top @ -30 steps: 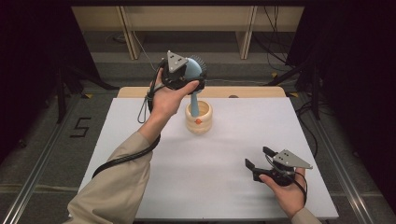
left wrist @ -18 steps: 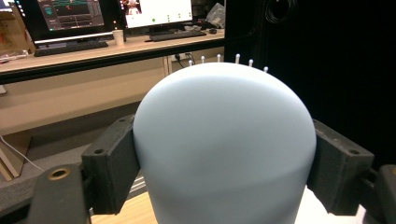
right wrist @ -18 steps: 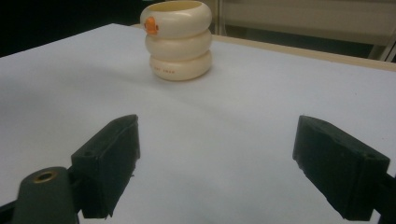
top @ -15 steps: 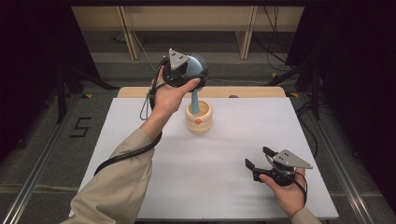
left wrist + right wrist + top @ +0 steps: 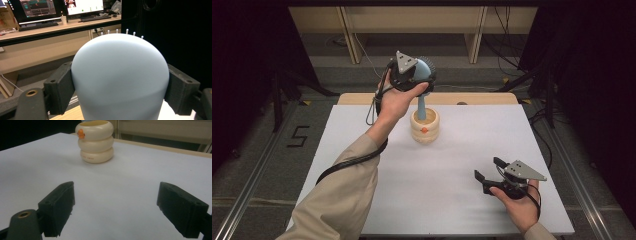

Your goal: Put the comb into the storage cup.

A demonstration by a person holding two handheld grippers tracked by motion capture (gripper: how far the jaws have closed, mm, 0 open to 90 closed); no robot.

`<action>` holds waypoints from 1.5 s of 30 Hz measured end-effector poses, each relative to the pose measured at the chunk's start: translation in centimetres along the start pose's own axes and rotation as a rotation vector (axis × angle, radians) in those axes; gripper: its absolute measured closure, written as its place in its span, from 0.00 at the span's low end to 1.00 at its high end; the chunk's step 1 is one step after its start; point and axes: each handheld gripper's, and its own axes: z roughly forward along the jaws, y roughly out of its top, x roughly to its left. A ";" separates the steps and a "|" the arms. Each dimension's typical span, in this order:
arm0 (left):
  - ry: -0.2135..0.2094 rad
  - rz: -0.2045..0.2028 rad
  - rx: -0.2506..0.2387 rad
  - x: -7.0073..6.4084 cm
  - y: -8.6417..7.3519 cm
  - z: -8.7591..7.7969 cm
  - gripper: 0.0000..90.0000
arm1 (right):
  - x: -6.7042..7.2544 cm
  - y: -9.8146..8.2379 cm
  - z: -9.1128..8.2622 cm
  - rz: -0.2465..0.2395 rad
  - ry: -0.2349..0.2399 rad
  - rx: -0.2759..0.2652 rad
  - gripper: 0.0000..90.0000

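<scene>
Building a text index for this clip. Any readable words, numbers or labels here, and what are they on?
"5": black mark on the floor, left of the table.
Small print on the cream holder's bottom ring: too small to read.
Monitors behind the blue brush: text too blurred to read.

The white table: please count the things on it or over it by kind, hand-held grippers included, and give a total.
Hairbrush, pale blue, handle in the holder: 1
Cream ringed holder with an orange mark: 1
Grippers: 2, the left gripper on the brush head, the right gripper low over the table
Total: 4
</scene>
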 end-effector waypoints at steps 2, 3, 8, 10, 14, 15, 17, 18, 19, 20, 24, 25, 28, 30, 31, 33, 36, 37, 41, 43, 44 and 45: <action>0.002 -0.002 -0.001 0.0 0.0 0.2 0.22 | 0.0 0.0 0.0 -0.002 0.001 -0.002 0.18; 0.005 -0.005 -0.001 0.1 0.0 0.3 0.22 | 0.0 0.0 0.0 -0.003 0.001 -0.002 0.18; 0.005 -0.004 0.005 0.1 -0.2 0.7 0.22 | 0.0 0.0 0.0 0.002 0.000 -0.003 0.18; 0.004 -0.008 0.009 0.2 -0.3 0.9 0.22 | 0.0 0.0 0.0 0.002 0.001 -0.005 0.18; 0.006 -0.009 0.013 0.3 -0.7 1.4 0.22 | 0.0 0.0 0.0 0.001 0.002 -0.005 0.18; 0.006 -0.007 0.015 0.3 -0.7 1.5 0.22 | 0.0 0.0 0.0 0.001 0.002 -0.005 0.18; 0.003 -0.011 0.016 0.4 -0.9 1.7 0.22 | 0.0 0.0 0.0 0.001 0.001 -0.005 0.18; 0.007 0.002 0.010 0.5 -0.9 1.8 0.22 | 0.0 0.0 0.0 0.001 0.001 -0.003 0.18; 0.004 -0.008 0.019 0.5 -1.0 1.8 0.22 | 0.0 0.0 0.0 0.001 0.001 -0.002 0.18; 0.004 -0.008 0.017 0.5 -1.0 1.9 0.22 | 0.0 0.0 0.0 0.001 0.001 -0.003 0.18; 0.007 -0.006 0.022 0.6 -1.1 2.1 0.22 | 0.0 0.0 0.0 0.000 0.002 -0.003 0.18; 0.007 -0.007 0.025 0.6 -1.2 2.2 0.22 | 0.0 0.0 0.0 0.000 0.001 -0.003 0.18; 0.012 -0.005 0.031 0.7 -1.3 2.4 0.22 | 0.0 0.0 0.0 0.000 0.001 -0.003 0.18; 0.013 -0.006 0.032 0.8 -1.4 2.5 0.22 | 0.0 0.0 0.0 0.001 0.001 -0.005 0.18; 0.014 -0.005 0.035 0.9 -1.4 2.6 0.22 | 0.0 0.0 0.0 -0.001 0.001 -0.004 0.18; 0.012 0.000 0.034 0.9 -1.5 2.7 0.22 | 0.0 0.0 0.0 -0.001 0.001 -0.005 0.18; 0.008 0.000 0.037 1.0 -1.6 2.9 0.22 | 0.0 0.0 0.0 -0.001 0.001 -0.001 0.18; 0.006 0.001 0.038 1.0 -1.7 2.9 0.22 | 0.0 0.0 0.0 0.002 0.001 -0.005 0.18; 0.003 0.002 0.043 1.1 -1.9 3.1 0.22 | 0.0 0.0 0.0 0.001 0.002 -0.005 0.18; 0.003 0.004 0.049 1.1 -2.0 3.2 0.22 | 0.0 0.0 0.0 0.001 0.001 -0.005 0.18; 0.005 0.006 0.051 1.1 -2.0 3.3 0.22 | 0.0 0.0 0.0 0.000 0.002 -0.005 0.18; 0.005 0.007 0.055 1.1 -2.1 3.3 0.22 | 0.0 0.0 0.0 0.000 0.002 -0.005 0.18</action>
